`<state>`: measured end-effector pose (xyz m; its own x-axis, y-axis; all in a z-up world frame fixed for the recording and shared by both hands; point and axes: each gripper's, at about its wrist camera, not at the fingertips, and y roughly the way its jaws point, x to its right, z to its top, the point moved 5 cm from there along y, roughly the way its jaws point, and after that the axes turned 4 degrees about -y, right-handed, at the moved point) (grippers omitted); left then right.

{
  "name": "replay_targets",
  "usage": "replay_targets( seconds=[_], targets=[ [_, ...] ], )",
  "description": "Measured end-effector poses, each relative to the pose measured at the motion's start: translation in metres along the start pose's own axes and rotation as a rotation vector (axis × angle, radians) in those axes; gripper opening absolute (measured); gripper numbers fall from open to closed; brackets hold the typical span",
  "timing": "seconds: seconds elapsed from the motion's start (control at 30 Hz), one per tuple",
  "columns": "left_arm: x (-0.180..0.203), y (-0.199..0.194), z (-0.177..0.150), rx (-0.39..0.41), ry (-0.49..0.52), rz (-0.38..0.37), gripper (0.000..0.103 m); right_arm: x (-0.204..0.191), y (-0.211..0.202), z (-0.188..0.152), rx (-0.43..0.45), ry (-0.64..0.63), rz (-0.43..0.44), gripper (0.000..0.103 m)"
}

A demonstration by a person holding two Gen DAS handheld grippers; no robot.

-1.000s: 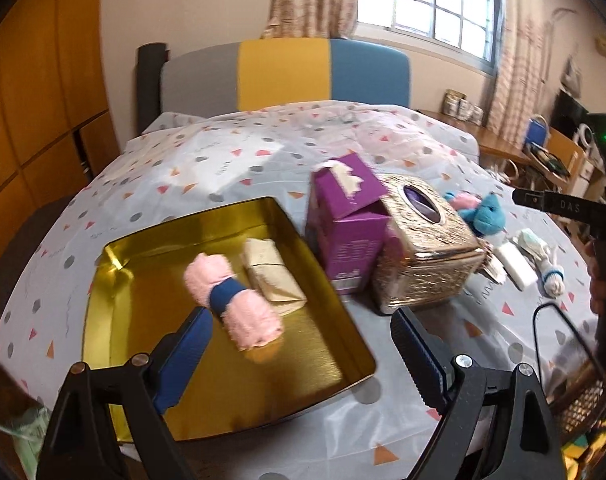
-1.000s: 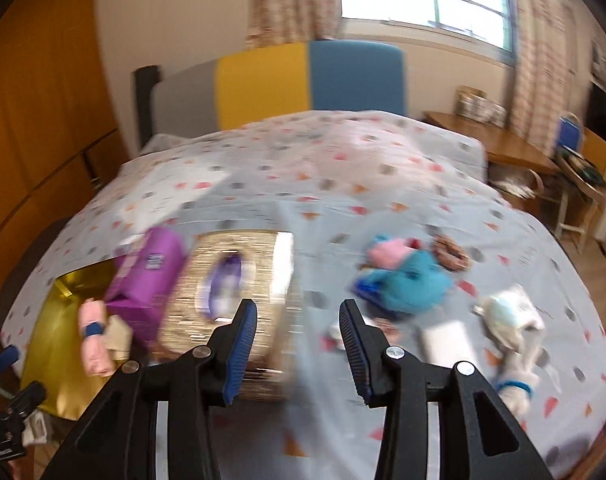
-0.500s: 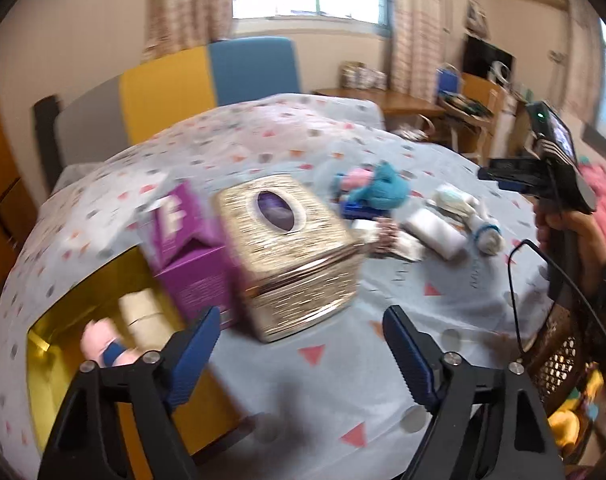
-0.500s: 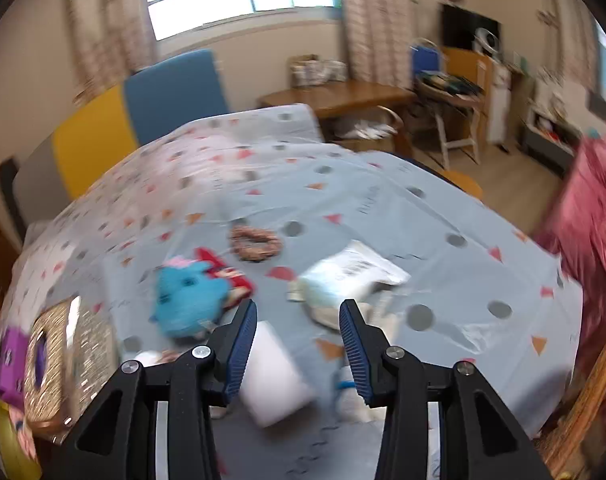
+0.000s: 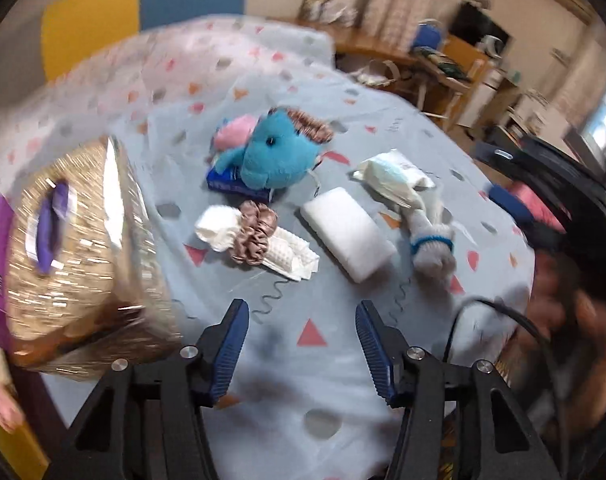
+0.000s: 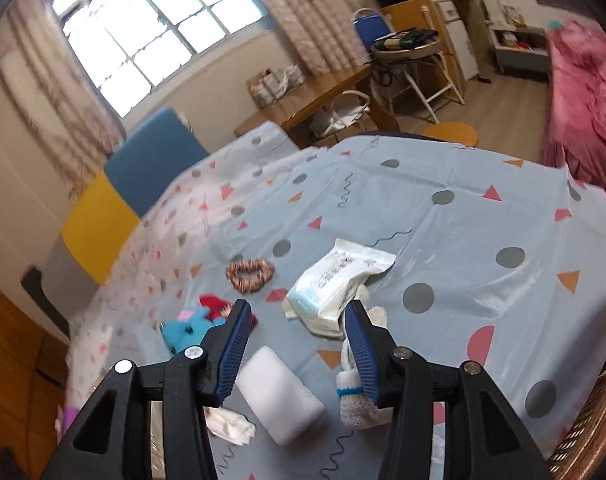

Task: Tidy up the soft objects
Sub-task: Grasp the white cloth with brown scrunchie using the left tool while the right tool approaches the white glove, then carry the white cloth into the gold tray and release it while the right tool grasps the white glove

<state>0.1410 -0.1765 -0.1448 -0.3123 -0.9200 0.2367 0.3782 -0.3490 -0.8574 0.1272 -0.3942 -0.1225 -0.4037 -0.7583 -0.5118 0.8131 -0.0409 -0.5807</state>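
Gold tray [image 5: 11, 446] now nearly out of frame, contents indiscernible.

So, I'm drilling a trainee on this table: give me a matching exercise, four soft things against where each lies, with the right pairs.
Things:
1. blue plush toy
2. white sponge block
3. rolled white cloth
4. grey rolled sock

Places or states:
A. ringed by a blue band, right of the sponge block
B. lying on a dark blue packet
C. bare, between the cloth and the sock
D. ringed by a brown scrunchie

Pairs: 1-B, 2-C, 3-D, 4-A
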Motion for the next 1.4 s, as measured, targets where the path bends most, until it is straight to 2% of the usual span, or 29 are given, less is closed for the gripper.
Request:
replay_targets(
  seconds=[0.03,0.13,0.23,0.37,0.43,0.5,0.57,0.6,0.67,0.77,1.0,1.1,1.23,1.4],
  targets=[
    [-0.001,0.008,0.004,-0.016,-0.026,-0.003,0.065,0.005,0.0,0.001,0.002,0.032,0.008,0.053],
    [-0.003,0.035,0.018,-0.031,-0.075,0.07,0.067,0.012,0.003,0.002,-0.01,0.089,0.044,0.054],
    [-0.008,0.053,0.029,-0.037,-0.14,0.117,0.072,0.008,0.004,0.002,-0.017,0.081,0.068,0.055],
    [-0.018,0.072,0.043,-0.012,-0.175,0.195,0.075,0.004,0.008,0.0,-0.041,0.071,0.097,0.055],
    [-0.022,0.084,0.045,-0.026,-0.196,0.205,0.075,0.003,0.009,-0.001,-0.046,0.071,0.104,0.055],
    [-0.028,0.095,0.046,-0.043,-0.21,0.2,0.072,0.003,0.009,-0.002,-0.05,0.073,0.11,0.055],
    [-0.03,0.104,0.046,-0.061,-0.197,0.172,0.047,0.004,0.01,-0.002,-0.05,0.08,0.114,0.055],
    [-0.03,0.107,0.046,-0.066,-0.17,0.169,0.047,0.005,0.01,-0.002,-0.05,0.084,0.113,0.055],
    [-0.028,0.106,0.046,-0.046,-0.116,0.156,0.037,0.006,0.01,-0.002,-0.049,0.09,0.113,0.055],
    [-0.027,0.104,0.041,-0.043,-0.065,0.14,0.032,0.011,0.01,-0.001,-0.042,0.111,0.098,0.055],
    [-0.023,0.091,0.017,-0.034,0.041,0.153,0.031,0.029,0.027,-0.01,-0.127,0.15,-0.058,0.055],
    [-0.021,0.08,0.012,-0.032,0.049,0.133,0.031,0.034,0.04,-0.019,-0.211,0.133,-0.158,0.055],
    [-0.014,0.062,0.015,-0.006,0.059,0.111,0.031,0.039,0.052,-0.028,-0.283,0.112,-0.25,0.055],
    [-0.012,0.037,0.036,0.029,0.041,0.066,0.031,0.034,0.07,-0.041,-0.406,0.034,-0.31,0.055]
  ],
)
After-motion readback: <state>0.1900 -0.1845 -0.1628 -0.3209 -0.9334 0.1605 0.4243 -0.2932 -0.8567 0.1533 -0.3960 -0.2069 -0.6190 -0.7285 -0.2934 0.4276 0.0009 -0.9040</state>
